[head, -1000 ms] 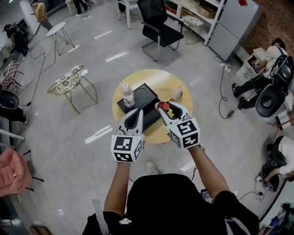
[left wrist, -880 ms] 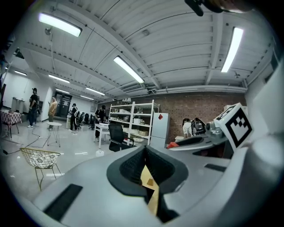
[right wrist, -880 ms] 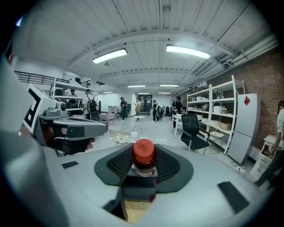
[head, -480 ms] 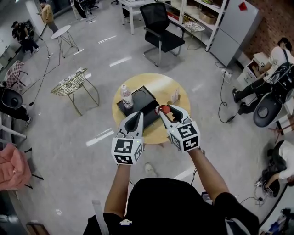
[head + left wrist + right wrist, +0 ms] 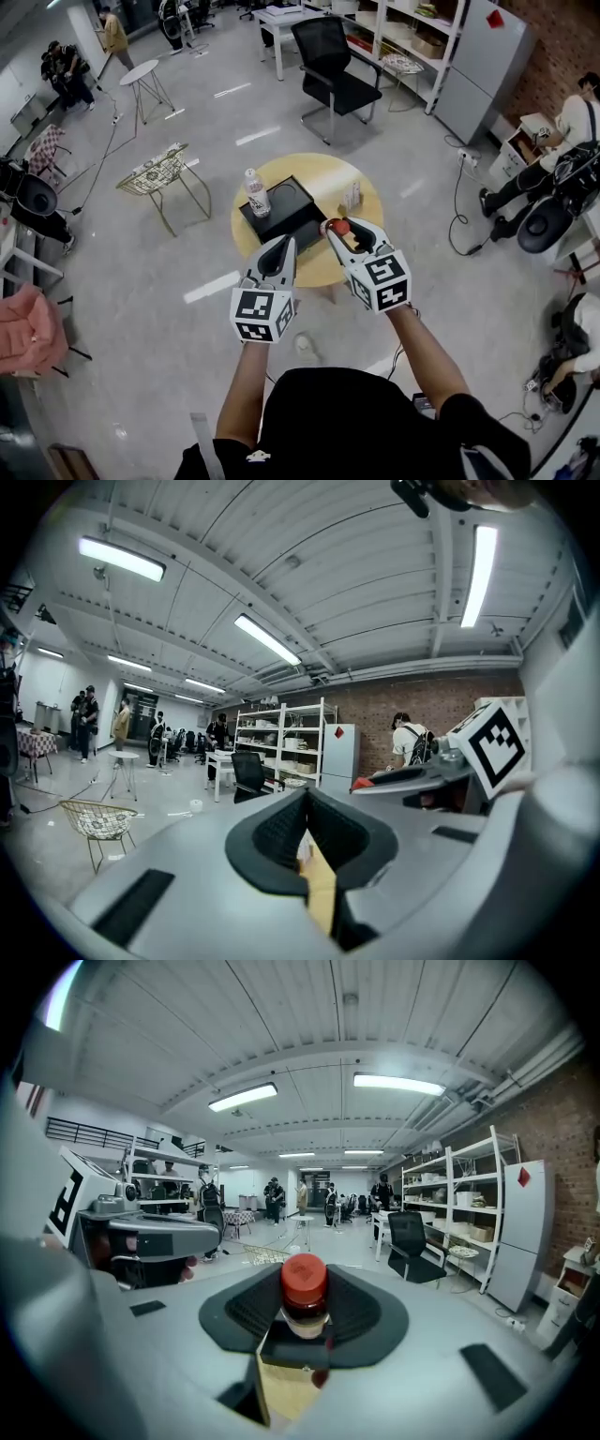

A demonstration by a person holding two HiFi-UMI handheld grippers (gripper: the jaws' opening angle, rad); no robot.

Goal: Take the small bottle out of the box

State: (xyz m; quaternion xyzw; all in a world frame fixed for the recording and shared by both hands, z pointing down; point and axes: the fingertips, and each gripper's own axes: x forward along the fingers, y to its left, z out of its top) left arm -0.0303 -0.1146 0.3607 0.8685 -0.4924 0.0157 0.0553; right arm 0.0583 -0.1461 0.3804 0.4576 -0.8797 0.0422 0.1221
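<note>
A round table (image 5: 323, 175) with a pale yellow wooden top stands on a glossy grey floor (image 5: 169, 309), and the head view looks steeply down on it. A black box (image 5: 292, 208), open at the top and set at a slant, lies on the left half of the tabletop. A clear bottle (image 5: 256, 194) with a white cap stands upright at the box's left corner; whether its base rests on the wood or inside the box cannot be told. Toward the right edge of the table, apart from the box, stands a small pale pack (image 5: 352, 195), too small to make out further. The far part of the top is bare wood.
</note>
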